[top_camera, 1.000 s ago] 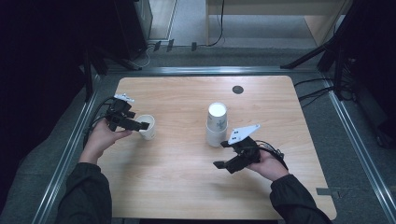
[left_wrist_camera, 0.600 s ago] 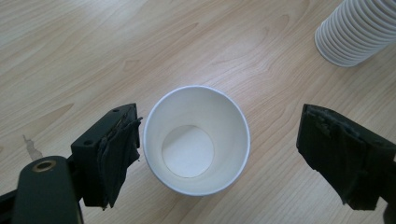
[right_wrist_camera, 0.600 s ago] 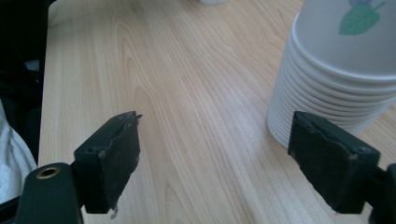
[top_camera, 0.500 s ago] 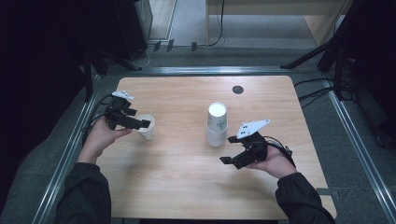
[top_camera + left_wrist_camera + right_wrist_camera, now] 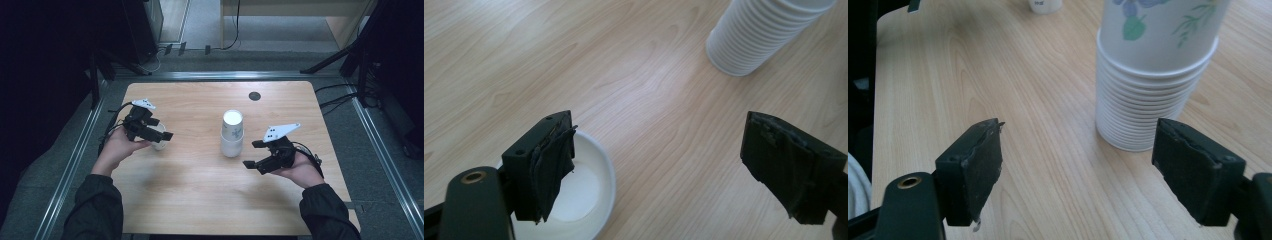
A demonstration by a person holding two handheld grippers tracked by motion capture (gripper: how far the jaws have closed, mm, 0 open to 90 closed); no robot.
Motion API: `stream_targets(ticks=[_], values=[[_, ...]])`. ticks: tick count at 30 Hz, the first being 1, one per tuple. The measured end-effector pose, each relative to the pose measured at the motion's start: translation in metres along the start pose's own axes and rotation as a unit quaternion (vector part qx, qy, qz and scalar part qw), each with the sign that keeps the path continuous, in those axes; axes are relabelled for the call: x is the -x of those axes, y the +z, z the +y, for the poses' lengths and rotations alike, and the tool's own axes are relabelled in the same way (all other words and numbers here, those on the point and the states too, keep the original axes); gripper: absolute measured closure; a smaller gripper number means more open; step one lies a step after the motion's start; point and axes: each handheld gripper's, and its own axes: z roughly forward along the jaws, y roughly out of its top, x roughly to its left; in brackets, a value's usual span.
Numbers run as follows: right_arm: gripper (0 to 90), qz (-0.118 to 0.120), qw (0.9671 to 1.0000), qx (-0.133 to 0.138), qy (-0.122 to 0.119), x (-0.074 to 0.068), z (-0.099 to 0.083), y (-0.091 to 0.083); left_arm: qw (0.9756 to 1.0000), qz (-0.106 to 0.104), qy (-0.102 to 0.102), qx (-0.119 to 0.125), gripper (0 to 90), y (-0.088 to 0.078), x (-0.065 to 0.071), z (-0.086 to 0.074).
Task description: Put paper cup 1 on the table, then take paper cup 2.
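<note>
One wooden tabletop (image 5: pixel 200 190) carries everything here, with a small dark round disc (image 5: pixel 254 95) set into it near the far edge. Two sleeved forearms come in from the near side, each hand holding one gripper.

Near the middle of the tabletop stands one stack of paper cups (image 5: pixel 232 134), mouths down. In the right gripper view its lower part shows as many white rims packed one on another, too many and too tight to count, and the uppermost cup bears a leaf-and-flower print (image 5: pixel 1148 30).

The right gripper (image 5: pixel 255 154) is just beside that stack, on the side toward the person's right, clear of it. Its jaws stand wide apart with nothing between them but bare wood; they have just been closing a little. In its own view the stack sits ahead, toward the right jaw, untouched.

The left gripper (image 5: pixel 165 134) is over toward the left edge, well apart from the stack. Its jaws are also wide and hold nothing; they too have just eased inward slightly.

One single white cup (image 5: pixel 589 200) stands upright, mouth up, at the left gripper. One jaw hangs over its open mouth, the other over bare wood outside the rim.
</note>
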Motion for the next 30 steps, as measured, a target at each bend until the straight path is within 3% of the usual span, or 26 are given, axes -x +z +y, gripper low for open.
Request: stream_targets(ticks=[5,10,15,23,27,30], values=[[23.3,-0.012,0.9998,0.013,0.005,0.004,0.002,-0.003,0.9998,-0.011,0.017,-0.006,14.6,0.008,0.012,0.002],[23.5,-0.016,0.9996,0.021,0.009,0.008,0.007,0.000,0.9993,-0.031,0.021,0.003,14.7,0.012,0.023,0.004],[23.6,-0.019,0.9996,0.018,0.009,0.015,0.015,0.002,0.9989,-0.030,0.037,0.002,14.9,0.017,0.035,0.005],[24.9,-0.002,1.0000,0.003,0.007,0.029,0.035,0.003,0.9978,-0.044,0.049,0.002,14.9,0.026,0.048,0.004],[20.0,0.021,0.9994,0.004,0.029,0.037,0.047,-0.001,0.9975,-0.047,0.052,0.007,14.9,0.029,0.055,0.003],[21.5,0.025,0.9994,0.000,0.023,0.039,0.052,-0.003,0.9971,-0.051,0.056,0.004,15.0,0.030,0.057,0.002]])
